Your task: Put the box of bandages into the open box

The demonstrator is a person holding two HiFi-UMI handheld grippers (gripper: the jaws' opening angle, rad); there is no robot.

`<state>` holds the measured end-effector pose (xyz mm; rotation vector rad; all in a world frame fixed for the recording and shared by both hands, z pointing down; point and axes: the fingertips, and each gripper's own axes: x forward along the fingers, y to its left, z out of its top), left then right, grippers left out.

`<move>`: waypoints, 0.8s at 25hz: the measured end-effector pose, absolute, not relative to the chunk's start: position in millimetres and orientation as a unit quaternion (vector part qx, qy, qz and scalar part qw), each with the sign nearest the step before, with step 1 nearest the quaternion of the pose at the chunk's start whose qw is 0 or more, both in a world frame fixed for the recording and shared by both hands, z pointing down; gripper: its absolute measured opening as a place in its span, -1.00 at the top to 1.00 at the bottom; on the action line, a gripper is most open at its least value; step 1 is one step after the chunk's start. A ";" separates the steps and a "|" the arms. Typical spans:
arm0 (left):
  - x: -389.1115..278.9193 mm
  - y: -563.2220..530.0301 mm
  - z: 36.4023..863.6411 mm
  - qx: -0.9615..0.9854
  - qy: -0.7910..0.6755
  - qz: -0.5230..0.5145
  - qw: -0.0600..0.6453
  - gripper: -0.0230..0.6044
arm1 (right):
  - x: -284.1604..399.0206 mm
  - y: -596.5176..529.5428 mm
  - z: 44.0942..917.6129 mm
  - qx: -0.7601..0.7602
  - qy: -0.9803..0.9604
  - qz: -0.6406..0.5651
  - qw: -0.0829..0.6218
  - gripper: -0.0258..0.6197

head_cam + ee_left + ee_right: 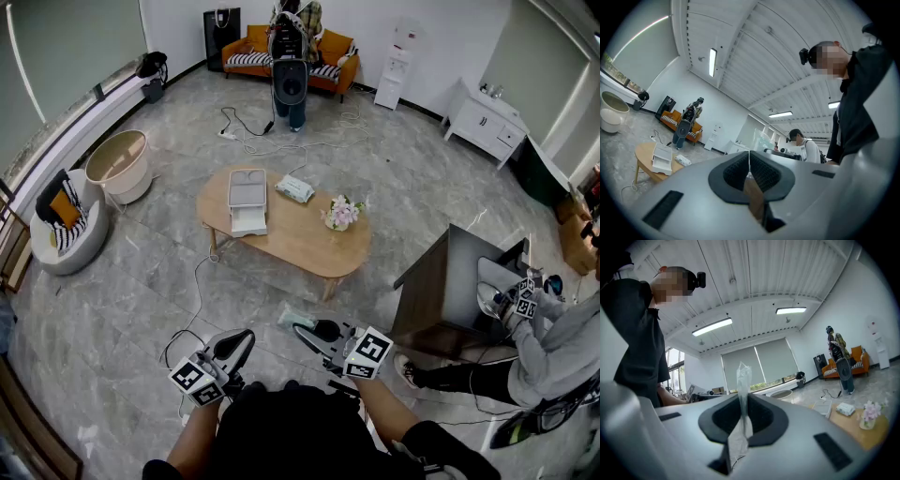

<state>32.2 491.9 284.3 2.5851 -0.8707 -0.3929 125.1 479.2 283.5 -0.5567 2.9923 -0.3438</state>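
Note:
The open white box [247, 201] lies on the oval wooden table [309, 248], well ahead of me. Beside it rests a pale flat pack [295, 189], which may be the box of bandages. Both grippers hang low in front of my body, far from the table. My right gripper [302, 328] is shut on a thin clear plastic packet [742, 376], which stands up between the jaws [741, 404]. My left gripper [246, 337] is shut with nothing between its pads [749, 165]. The box [661, 155] and pack [683, 160] also show small in the left gripper view.
A small vase of flowers [342, 214] stands at the table's right end. A seated person works at a dark desk [445, 281] to the right. Behind the table are a person with a tripod camera [290, 82] and an orange sofa [251, 47]. A round tub [118, 164] and floor cables [202, 281] lie left.

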 end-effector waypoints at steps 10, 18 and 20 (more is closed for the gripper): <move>38.5 487.2 293.4 0.918 -0.312 -0.138 0.203 0.86 | 133.0 477.3 292.3 -0.182 0.976 -0.120 0.029 0.81; 40.1 487.5 306.1 0.916 -0.325 -0.114 0.204 0.86 | 142.4 474.0 291.1 -0.185 0.973 -0.130 0.042 0.81; 38.1 487.7 304.7 0.916 -0.328 -0.113 0.202 0.86 | 142.8 475.3 290.9 -0.181 0.974 -0.132 0.045 0.81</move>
